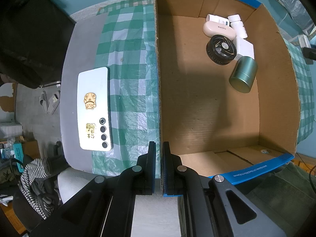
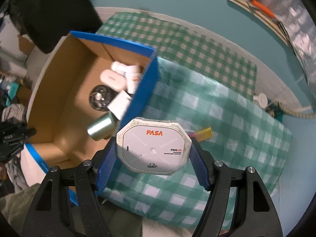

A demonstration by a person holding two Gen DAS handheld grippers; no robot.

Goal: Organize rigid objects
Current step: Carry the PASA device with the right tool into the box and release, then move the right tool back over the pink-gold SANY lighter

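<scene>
My right gripper (image 2: pixel 153 158) is shut on a white octagonal case (image 2: pixel 154 150) marked PASA, held in the air above the green chequered cloth, just right of the cardboard box (image 2: pixel 146 83). My left gripper (image 1: pixel 159 158) points straight down and is shut on the left wall (image 1: pixel 158 59) of that box. In the box's far corner lie a green tin (image 1: pixel 243 75), a black round fan (image 1: pixel 221 49), a pale KINYO case (image 1: pixel 218 29), white bottles (image 1: pixel 238 24) and a small white box (image 1: pixel 244 47). A white phone (image 1: pixel 94 108) lies face down left of the box.
A small yellow bar (image 2: pixel 203 133) lies on the chequered cloth (image 2: pixel 217 118) behind the held case. A white round object (image 2: pixel 260 98) sits near the table's far right edge. Slippers (image 1: pixel 49 100) and a striped garment (image 1: pixel 35 177) lie on the floor left of the table.
</scene>
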